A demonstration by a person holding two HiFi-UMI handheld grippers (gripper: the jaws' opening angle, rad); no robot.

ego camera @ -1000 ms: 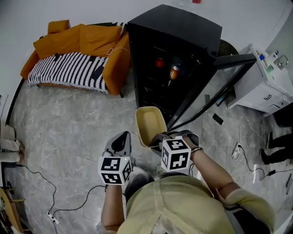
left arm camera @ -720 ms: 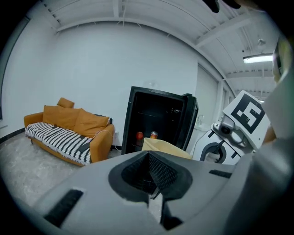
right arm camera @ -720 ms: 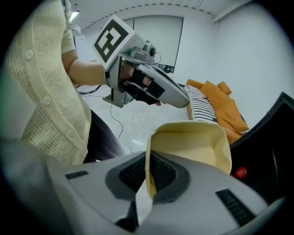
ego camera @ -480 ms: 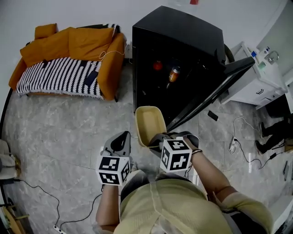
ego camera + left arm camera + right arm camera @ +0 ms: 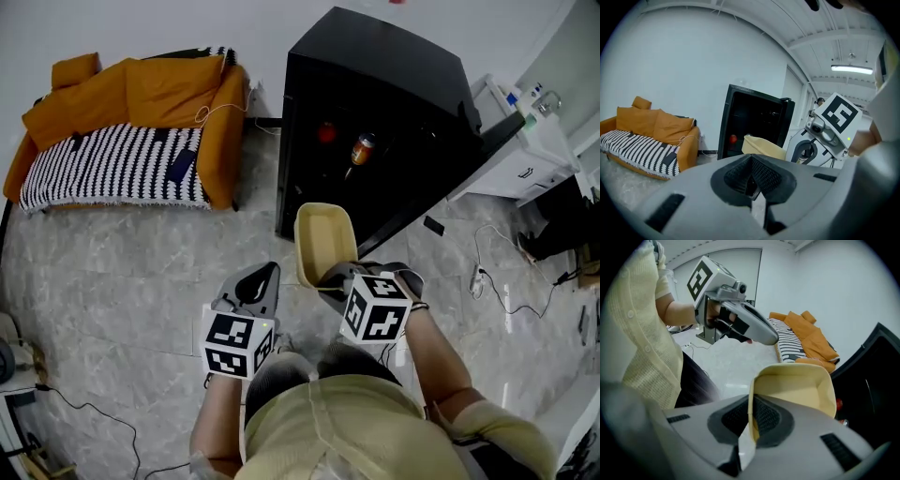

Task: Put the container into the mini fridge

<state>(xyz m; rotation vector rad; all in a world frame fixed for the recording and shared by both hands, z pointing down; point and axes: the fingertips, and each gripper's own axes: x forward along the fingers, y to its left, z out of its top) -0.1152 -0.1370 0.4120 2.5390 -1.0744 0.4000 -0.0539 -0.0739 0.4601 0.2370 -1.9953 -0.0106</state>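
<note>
A pale yellow open container [image 5: 325, 242] hangs above the floor in front of the black mini fridge [image 5: 384, 84]. My right gripper [image 5: 339, 278] is shut on its near rim. In the right gripper view the thin rim [image 5: 751, 399] sits pinched between the pads, and the container [image 5: 797, 390] tilts away toward the fridge [image 5: 876, 371]. The fridge door [image 5: 441, 192] stands open to the right. A red item [image 5: 326, 132] and a can [image 5: 362, 150] sit inside. My left gripper [image 5: 255, 289] hovers shut to the container's left with nothing in it. From the left gripper view [image 5: 752, 180], the container [image 5: 761, 146] shows before the fridge [image 5: 754, 117].
An orange sofa with a striped blanket [image 5: 122, 131] stands left of the fridge. A white cabinet [image 5: 525, 141] sits right of the open door. Cables [image 5: 497, 281] and a small dark object [image 5: 433, 226] lie on the marble floor at the right.
The person has shifted toward the fridge front, carrying the container a little up and to the right. Both grippers keep their state.
</note>
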